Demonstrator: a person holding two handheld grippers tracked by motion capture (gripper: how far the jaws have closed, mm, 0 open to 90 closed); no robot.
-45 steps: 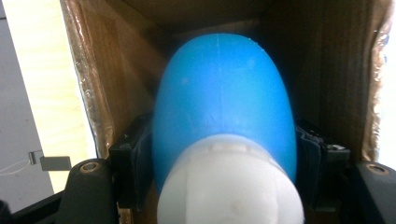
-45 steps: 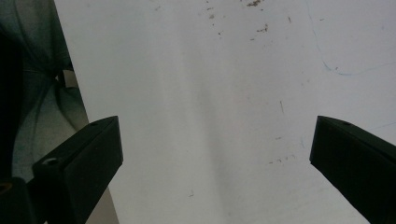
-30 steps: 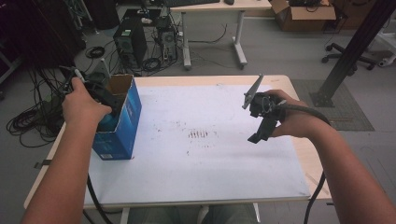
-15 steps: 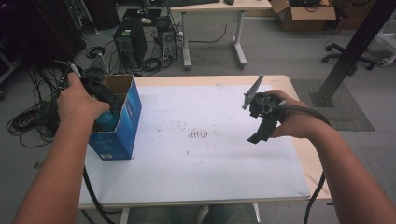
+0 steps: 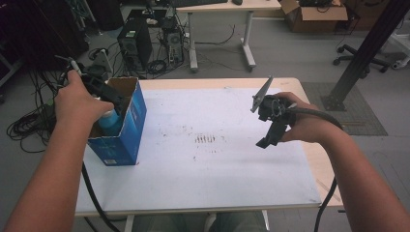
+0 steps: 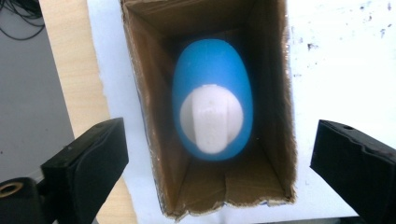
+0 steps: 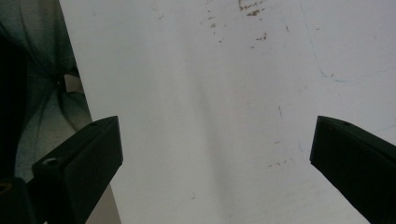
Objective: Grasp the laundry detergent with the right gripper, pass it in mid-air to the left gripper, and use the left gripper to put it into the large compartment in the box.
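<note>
Since the earlier frames the left gripper has lifted a little above the open blue cardboard box and its jaws have just been opening; nothing is between them now. In the left gripper view they stand wide apart, one at each lower corner, with the box mouth between them and well below. The right gripper has kept its place over the white table top, its jaws likewise spread wide with nothing in them.

The blue egg-shaped bottle with a white ribbed cap stands inside the box, cap up, near the middle of the brown interior. Its outline is soft and out of focus, and its lower body is hidden by the box walls. In the high view only a patch of the bottle peeks past the left hand, which covers most of the gripper body and part of the box opening. The tips of the left jaws are cut off by the frame edge in the left gripper view.

No label or writing can be read on the bottle or box. The table top carries dark scuff marks near its centre, not legible as text
</note>
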